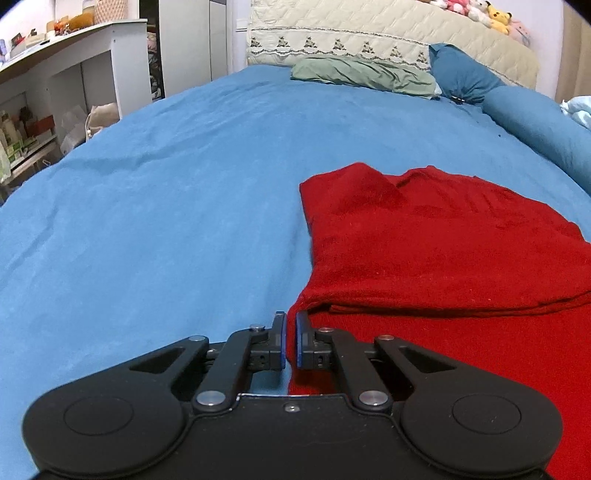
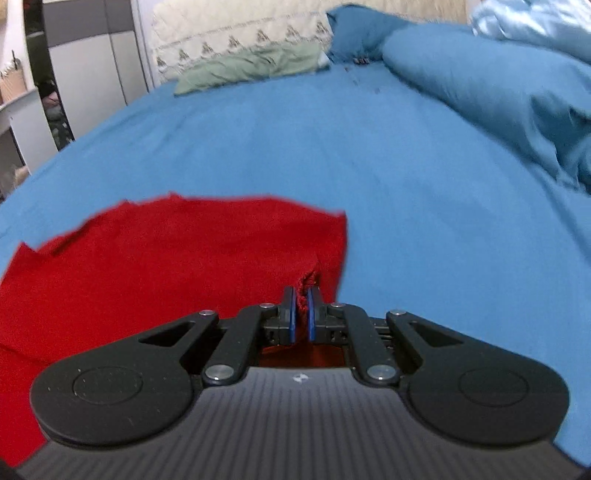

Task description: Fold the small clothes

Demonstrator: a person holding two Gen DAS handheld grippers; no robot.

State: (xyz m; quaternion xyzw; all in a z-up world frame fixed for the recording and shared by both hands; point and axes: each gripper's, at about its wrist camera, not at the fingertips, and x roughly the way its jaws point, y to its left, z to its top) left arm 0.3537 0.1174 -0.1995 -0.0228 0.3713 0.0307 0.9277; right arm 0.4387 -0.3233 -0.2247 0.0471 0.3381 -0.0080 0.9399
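red garment point(image 1: 443, 251) cropped at frame edge, left gripper point(image 1: 291, 317) closed, grip unclear, right gripper point(image 2: 302, 295) pinching garment

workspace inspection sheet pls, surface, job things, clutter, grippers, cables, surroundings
surface: blue bedsheet, lightly creased.
job's things: red knit garment lying on the sheet, partly folded, with one layer over another near the camera.
clutter: green cloth and blue pillows by the headboard; pale blue bedding at the far right.
grippers: left gripper has its fingers nearly together at the garment's left corner; whether cloth is pinched is unclear. right gripper is shut on a bunched edge of the garment.
cables: nothing seen.
surroundings: quilted headboard topped with plush toys; white shelf unit with small items.
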